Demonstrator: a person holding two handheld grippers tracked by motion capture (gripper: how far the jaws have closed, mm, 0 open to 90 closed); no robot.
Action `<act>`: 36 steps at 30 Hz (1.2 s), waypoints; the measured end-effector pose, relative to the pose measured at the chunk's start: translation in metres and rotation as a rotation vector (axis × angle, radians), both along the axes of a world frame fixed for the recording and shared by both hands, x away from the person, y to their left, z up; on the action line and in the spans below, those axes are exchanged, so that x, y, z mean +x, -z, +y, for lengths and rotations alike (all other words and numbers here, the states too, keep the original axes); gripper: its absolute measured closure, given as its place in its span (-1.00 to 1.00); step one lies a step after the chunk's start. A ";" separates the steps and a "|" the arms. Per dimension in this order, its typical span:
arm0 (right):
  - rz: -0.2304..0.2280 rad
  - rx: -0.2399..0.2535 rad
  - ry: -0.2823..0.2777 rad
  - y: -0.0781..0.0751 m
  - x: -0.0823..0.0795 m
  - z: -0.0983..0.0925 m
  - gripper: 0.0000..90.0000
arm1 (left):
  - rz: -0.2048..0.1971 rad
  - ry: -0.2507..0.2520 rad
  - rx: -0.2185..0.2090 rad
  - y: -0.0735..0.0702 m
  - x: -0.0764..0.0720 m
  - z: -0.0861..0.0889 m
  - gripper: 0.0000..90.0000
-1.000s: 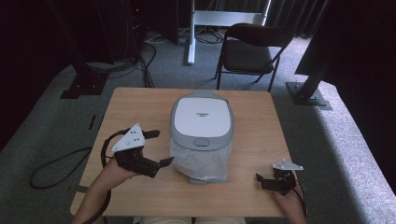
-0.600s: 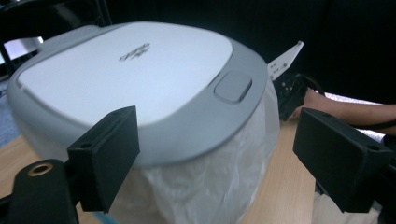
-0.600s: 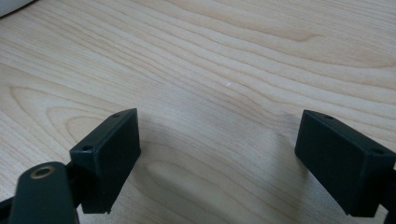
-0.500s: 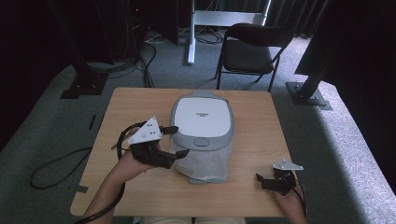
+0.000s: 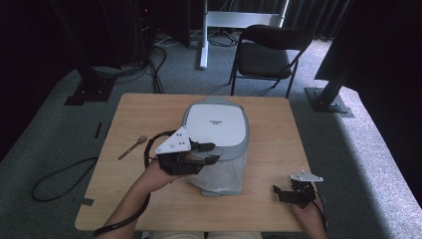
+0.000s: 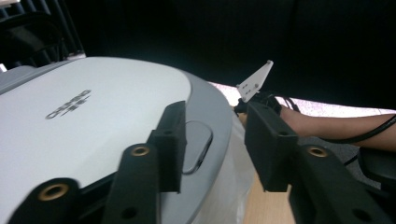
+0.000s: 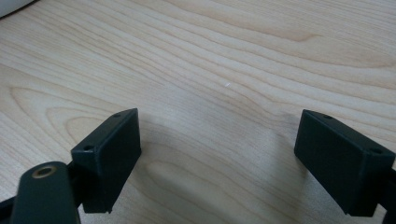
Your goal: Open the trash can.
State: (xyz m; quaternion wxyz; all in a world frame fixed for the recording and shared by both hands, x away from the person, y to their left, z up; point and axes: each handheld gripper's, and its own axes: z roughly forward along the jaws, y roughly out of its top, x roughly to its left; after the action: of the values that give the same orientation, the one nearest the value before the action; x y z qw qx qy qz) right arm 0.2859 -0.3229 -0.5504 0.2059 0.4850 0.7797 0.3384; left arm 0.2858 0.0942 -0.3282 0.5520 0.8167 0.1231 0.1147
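Note:
A grey bin with a white lid (image 5: 216, 122) stands mid-table, and a clear plastic liner (image 5: 224, 177) hangs out at its front. My left gripper (image 5: 209, 153) is at the lid's front left edge. In the left gripper view its jaws (image 6: 215, 116) have just been closing and straddle the grey rim by the oval latch button (image 6: 196, 149). One jaw sits over the lid (image 6: 93, 107); the other stands off the rim, so no pad presses. My right gripper (image 5: 277, 191) rests at the table's near right corner, open over bare wood (image 7: 219, 140).
A small metal spoon-like tool (image 5: 132, 148) lies on the table (image 5: 149, 109) to the left of the bin. A black folding chair (image 5: 268, 55) stands behind the table's far edge. A cable (image 5: 59, 179) loops on the carpet at the left.
My left gripper moved right from the table's left part to the lid's front edge, and its jaws narrowed. The right gripper stayed put.

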 end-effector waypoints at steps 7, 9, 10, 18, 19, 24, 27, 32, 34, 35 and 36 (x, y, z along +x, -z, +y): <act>0.000 0.000 0.001 0.000 0.000 0.000 -0.69 | -0.002 -0.067 -0.003 0.006 0.004 -0.006 0.78; -0.001 0.000 0.001 0.000 0.000 0.000 -0.69 | 0.018 -0.092 -0.031 0.008 0.006 -0.004 0.91; -0.001 0.000 0.001 0.000 0.000 0.000 -0.69 | 0.027 -0.091 -0.043 0.009 0.008 -0.002 0.95; -0.001 0.001 0.002 0.000 0.000 0.000 -0.69 | 0.034 -0.071 -0.027 0.011 0.007 -0.005 1.00; -0.001 0.001 0.002 0.000 0.000 0.000 -0.69 | 0.037 -0.073 -0.031 0.011 0.007 -0.005 1.00; -0.001 0.001 0.002 0.000 0.000 0.000 -0.69 | 0.041 -0.078 -0.039 0.012 0.007 -0.004 1.00; -0.001 0.001 0.002 0.000 0.000 0.000 -0.69 | 0.046 -0.078 -0.041 0.012 0.008 -0.005 1.00; -0.001 0.001 0.002 0.000 0.000 0.000 -0.69 | 0.038 -0.082 -0.014 0.010 0.007 -0.007 1.00; -0.001 0.001 0.002 0.000 0.000 0.000 -0.68 | 0.026 -0.079 -0.012 0.011 0.006 -0.007 1.00; -0.001 0.000 0.002 0.000 0.000 0.000 -0.68 | 0.032 -0.083 -0.018 0.012 0.006 -0.006 1.00; -0.001 0.000 0.002 0.000 0.000 0.000 -0.69 | 0.032 -0.087 -0.022 0.012 0.006 -0.006 1.00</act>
State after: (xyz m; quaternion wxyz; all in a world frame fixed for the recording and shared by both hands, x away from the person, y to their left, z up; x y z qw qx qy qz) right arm 0.2859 -0.3230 -0.5504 0.2066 0.4856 0.7790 0.3386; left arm 0.2919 0.0882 -0.3400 0.5532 0.8063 0.1688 0.1241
